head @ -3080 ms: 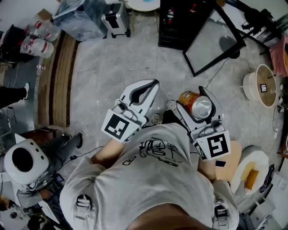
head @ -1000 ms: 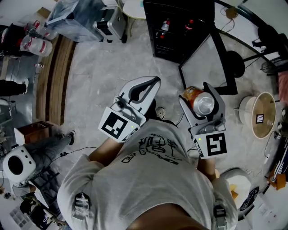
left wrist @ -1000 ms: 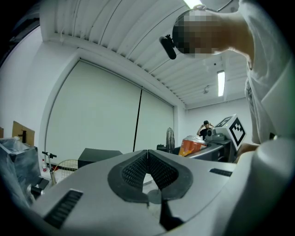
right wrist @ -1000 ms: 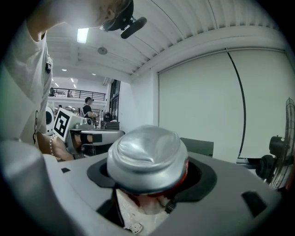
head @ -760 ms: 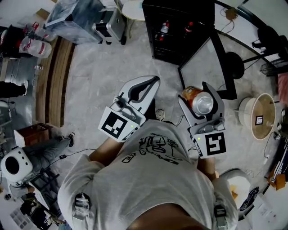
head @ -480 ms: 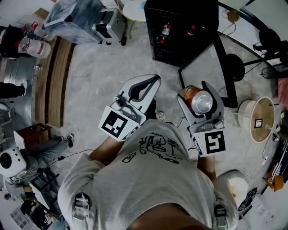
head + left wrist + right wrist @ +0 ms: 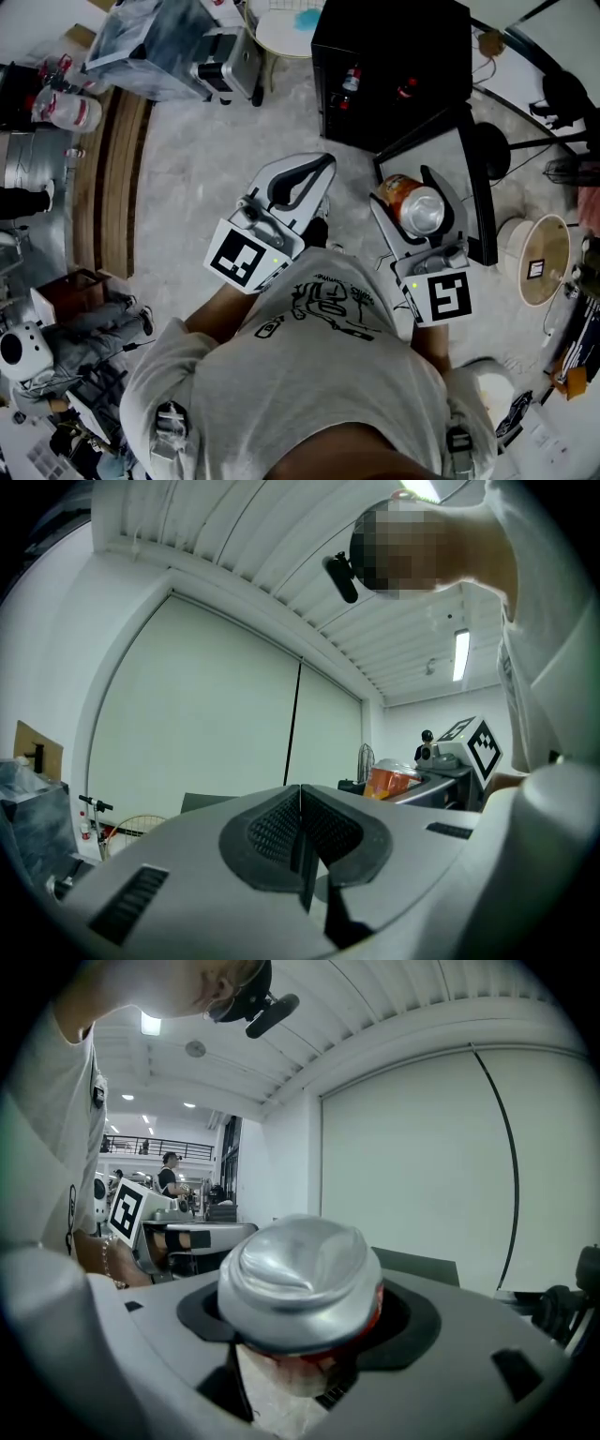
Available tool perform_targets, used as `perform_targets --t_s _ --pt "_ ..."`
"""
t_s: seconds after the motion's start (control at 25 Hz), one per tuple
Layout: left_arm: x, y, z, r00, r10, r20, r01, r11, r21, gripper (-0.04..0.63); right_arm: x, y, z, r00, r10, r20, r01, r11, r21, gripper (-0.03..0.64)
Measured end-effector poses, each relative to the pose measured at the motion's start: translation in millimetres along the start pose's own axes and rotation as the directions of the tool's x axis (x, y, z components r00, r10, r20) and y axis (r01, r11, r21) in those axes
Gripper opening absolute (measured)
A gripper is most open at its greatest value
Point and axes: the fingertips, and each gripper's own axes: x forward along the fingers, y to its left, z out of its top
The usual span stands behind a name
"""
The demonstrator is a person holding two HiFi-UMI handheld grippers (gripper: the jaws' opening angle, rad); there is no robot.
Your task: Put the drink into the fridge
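Between right tool (image 7: 419, 202) jaws, drink can (image 7: 410, 206)

Both grippers held out before the chest

The left gripper (image 7: 320, 169) has its jaws pressed together with nothing between them (marker cube nearest the body). The right gripper (image 7: 404, 188) grips a can (image 7: 418, 212), jaws spread wide around it.

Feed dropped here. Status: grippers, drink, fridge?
Right gripper shut on orange can. Left gripper shut, empty. Black fridge ahead, door open, nothing seen blocking.
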Motion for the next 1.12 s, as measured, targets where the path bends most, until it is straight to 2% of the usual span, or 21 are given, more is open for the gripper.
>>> perform_targets --t_s 0.48,0.8,1.12 --pt "27 83 0 0.999 -0.019 -0.026 0.019 1.000 -0.012 0.021 80 -27 13 0.999 -0.028 -0.020 0.027 0.999 -0.016 0.337" --pt "45 95 -1 0.999 -0.010 -0.034 0.010 1.000 -0.015 0.021 98 -42 22 1.000 -0.026 0.000 0.026 1.000 0.007 0.337" --pt "64 90 -7 0.999 -0.007 -0.049 0.006 1.000 -0.027 0.021 97 -61 22 1.000 -0.016 -0.005 0.016 1.000 0.002 0.337"
